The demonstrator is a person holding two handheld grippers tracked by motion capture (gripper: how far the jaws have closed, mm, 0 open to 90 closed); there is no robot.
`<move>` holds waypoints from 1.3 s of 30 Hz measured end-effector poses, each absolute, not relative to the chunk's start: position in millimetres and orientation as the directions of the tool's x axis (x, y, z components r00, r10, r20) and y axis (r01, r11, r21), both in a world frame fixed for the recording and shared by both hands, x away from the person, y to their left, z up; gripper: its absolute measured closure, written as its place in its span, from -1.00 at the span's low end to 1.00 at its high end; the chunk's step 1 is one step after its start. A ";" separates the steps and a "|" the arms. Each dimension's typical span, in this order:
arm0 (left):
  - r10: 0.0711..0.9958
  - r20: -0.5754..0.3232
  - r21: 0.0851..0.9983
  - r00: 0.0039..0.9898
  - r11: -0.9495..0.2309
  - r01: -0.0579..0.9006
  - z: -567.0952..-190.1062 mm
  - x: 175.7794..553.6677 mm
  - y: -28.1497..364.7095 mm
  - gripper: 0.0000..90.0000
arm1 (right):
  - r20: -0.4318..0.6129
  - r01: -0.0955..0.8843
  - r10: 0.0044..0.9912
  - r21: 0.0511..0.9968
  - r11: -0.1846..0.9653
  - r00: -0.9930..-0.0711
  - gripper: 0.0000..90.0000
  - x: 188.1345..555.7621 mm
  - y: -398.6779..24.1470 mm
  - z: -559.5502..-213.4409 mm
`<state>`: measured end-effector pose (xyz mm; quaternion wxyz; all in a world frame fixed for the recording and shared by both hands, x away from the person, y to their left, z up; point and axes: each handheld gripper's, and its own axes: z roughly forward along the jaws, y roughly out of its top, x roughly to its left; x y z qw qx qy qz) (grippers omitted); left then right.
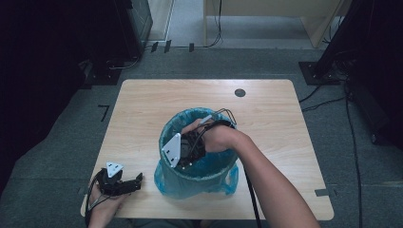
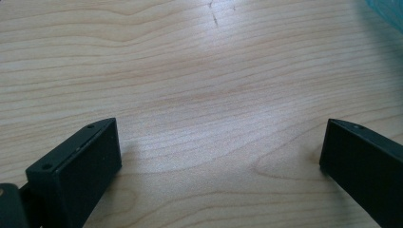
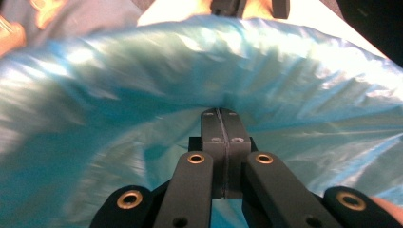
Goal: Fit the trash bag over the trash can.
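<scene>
A round bin lined with a blue plastic bag [image 1: 197,176] stands near the middle front of the wooden table [image 1: 142,102]. My right gripper [image 1: 179,159] reaches down into it from the right, its grey plate toward the bin's left wall. In the right gripper view the jaws are closed together at their tip [image 3: 222,114], and the folds of the blue bag [image 3: 119,90] run into that tip, so the film looks pinched. My left gripper [image 1: 137,182] rests at the table's front left corner, left of the bin. Its jaws stand wide open [image 2: 218,137] over bare wood [image 2: 190,61].
A small dark round hole [image 1: 240,92] sits near the table's far edge. A corner of the blue bag [image 2: 387,9] shows at the top right of the left gripper view. Dark stands and cables [image 1: 328,99] lie on the floor around the table.
</scene>
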<state>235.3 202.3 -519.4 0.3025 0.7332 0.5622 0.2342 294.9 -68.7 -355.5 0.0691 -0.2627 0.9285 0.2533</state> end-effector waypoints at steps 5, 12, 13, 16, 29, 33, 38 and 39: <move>0.966 0.004 0.706 0.259 -0.186 0.683 -519.3 235.3 202.4 -1.00 | -0.303 -0.568 -0.482 0.381 0.729 -0.822 1.00 307.7 -60.0 -356.9; 0.966 0.005 0.706 0.259 -0.187 0.683 -519.3 235.3 202.5 -1.00 | -0.280 -0.589 -0.518 0.355 0.726 -0.808 1.00 319.6 -45.9 -367.7; 0.966 0.004 0.706 0.259 -0.186 0.683 -519.3 235.3 202.4 -1.00 | -0.289 -0.593 -0.519 0.341 0.729 -0.804 1.00 321.1 -43.8 -370.0; 0.966 0.004 0.707 0.259 -0.186 0.683 -519.3 235.3 202.4 -1.00 | -0.294 -0.593 -0.517 0.326 0.736 -0.804 1.00 325.3 -38.8 -375.6; 0.966 0.005 0.706 0.259 -0.187 0.683 -519.3 235.3 202.4 -1.00 | -0.278 -0.617 -0.551 0.330 0.714 -0.787 1.00 307.9 -48.4 -367.8; 0.966 0.005 0.706 0.259 -0.187 0.683 -519.3 235.3 202.4 -1.00 | -0.278 -0.615 -0.549 0.336 0.713 -0.788 1.00 299.5 -57.8 -357.1; 0.966 0.005 0.706 0.259 -0.186 0.683 -519.3 235.3 202.4 -1.00 | -0.277 -0.604 -0.538 0.321 0.729 -0.796 1.00 294.5 -78.3 -348.3; 0.966 0.004 0.706 0.259 -0.186 0.683 -519.3 235.3 202.4 -1.00 | -0.275 -0.599 -0.533 0.321 0.733 -0.800 1.00 293.5 -81.7 -346.9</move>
